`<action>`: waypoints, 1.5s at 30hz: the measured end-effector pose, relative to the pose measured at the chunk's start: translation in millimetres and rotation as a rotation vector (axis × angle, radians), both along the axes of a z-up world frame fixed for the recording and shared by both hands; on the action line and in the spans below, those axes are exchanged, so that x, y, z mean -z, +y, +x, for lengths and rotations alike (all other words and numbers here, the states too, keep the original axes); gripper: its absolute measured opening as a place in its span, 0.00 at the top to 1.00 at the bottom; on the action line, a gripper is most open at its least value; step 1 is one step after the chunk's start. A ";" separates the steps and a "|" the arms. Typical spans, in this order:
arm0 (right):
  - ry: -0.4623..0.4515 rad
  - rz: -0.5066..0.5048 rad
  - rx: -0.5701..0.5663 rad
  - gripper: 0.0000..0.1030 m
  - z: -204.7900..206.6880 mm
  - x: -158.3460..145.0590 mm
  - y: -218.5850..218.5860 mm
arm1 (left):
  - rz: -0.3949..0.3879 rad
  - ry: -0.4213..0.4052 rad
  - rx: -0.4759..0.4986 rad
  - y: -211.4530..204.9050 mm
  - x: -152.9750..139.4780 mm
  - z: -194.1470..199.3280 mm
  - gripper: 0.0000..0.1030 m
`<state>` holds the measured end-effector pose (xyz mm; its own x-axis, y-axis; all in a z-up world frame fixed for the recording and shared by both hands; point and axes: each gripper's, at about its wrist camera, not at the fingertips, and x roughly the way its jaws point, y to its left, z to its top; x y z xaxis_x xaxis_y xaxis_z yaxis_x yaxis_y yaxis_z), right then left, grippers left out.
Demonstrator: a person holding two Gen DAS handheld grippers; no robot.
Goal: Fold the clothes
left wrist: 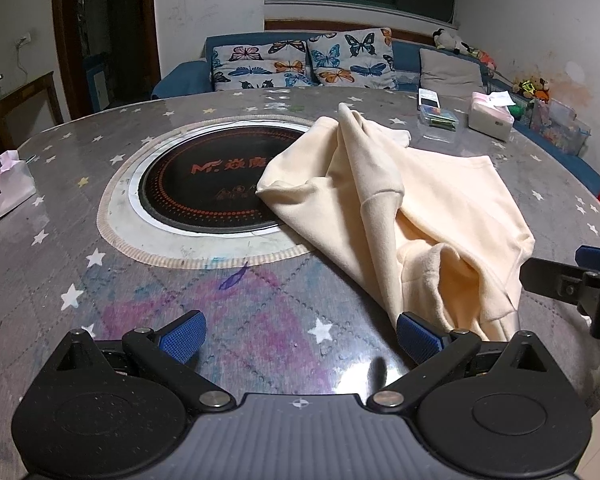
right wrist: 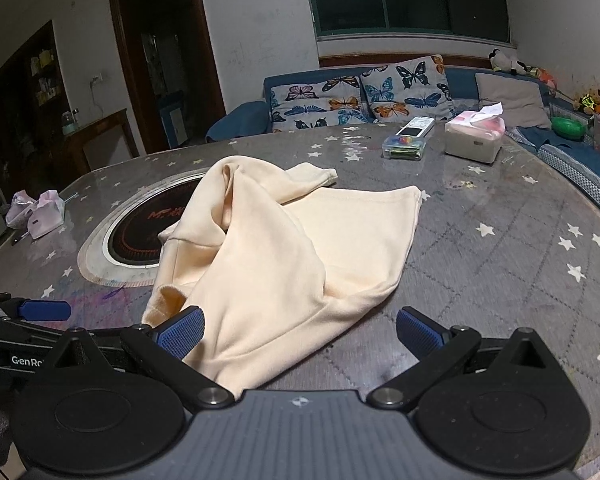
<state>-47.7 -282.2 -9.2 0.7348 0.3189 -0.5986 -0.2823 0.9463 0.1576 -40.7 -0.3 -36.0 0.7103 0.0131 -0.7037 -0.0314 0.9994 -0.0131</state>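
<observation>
cream garment (right wrist: pixel 284 248) lies crumpled on the round table (right wrist: pixel 500 248), unfolded, one part draped over the rim of the black hotplate (left wrist: pixel 204 184) set in the table's middle. no fold made yet, as far as the heap shows.

left gripper (left wrist: pixel 300 336): jaws spread wide, nothing between the blue pads (left wrist: pixel 182 336). only bare starred tabletop lies between the fingers. in the left wrist view the garment sits from 12 to 3 o'clock; its near corner lies just beside the right-hand pad, whether touching i cannot tell.

right gripper (right wrist: pixel 300 332): jaws also wide, holding nothing. in the right wrist view the garment's near hem runs straight into the gap between the fingers, under and past the left-hand pad. cloth is at 12 o'clock, directly ahead.

key relation: garment's long axis looks to run from near edge of the table out toward 1 o'clock in the right wrist view, ending in a flat squared panel; a bunched ridge, possibly a sleeve or hood, rises toward 11 o'clock. the right gripper is the nearer one and already straddles cloth; the left stands off to the side of the heap, its fingertip visible at 9 o'clock in the right wrist view.

judgement: next step is likely a pinch on the near hem to spread the piece flat. risk: catching several layers at once.

far side of table: tissue box (right wrist: pixel 474 140), small clear case (right wrist: pixel 404 148), well apart from the garment.
</observation>
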 end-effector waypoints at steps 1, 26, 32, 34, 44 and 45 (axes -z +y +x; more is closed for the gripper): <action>0.001 0.000 0.000 0.00 -1.2 0.0 -0.2 | 0.001 0.001 0.000 -0.1 0.1 -0.9 0.00; -0.016 -0.001 -0.005 0.00 -25.6 -1.3 -0.6 | 0.034 -0.004 -0.012 1.4 0.8 -29.9 0.00; -0.020 -0.004 -0.007 0.00 -36.6 2.0 1.8 | 0.045 -0.014 -0.001 0.6 3.6 -42.6 0.00; -0.019 -0.004 -0.006 0.00 -41.2 3.9 1.8 | 0.046 -0.016 0.005 0.5 4.9 -47.6 0.00; -0.026 -0.017 -0.011 0.00 -59.2 8.0 3.5 | 0.043 -0.028 0.014 0.6 9.8 -60.8 0.00; -0.026 -0.017 -0.011 0.00 -60.1 8.1 3.5 | 0.042 -0.028 0.016 0.5 10.4 -61.6 0.00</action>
<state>-107.7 -278.6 -17.3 0.7468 0.3168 -0.5847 -0.2965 0.9456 0.1336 -102.3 0.2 -46.4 0.7303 0.0310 -0.6825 -0.0160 0.9995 0.0283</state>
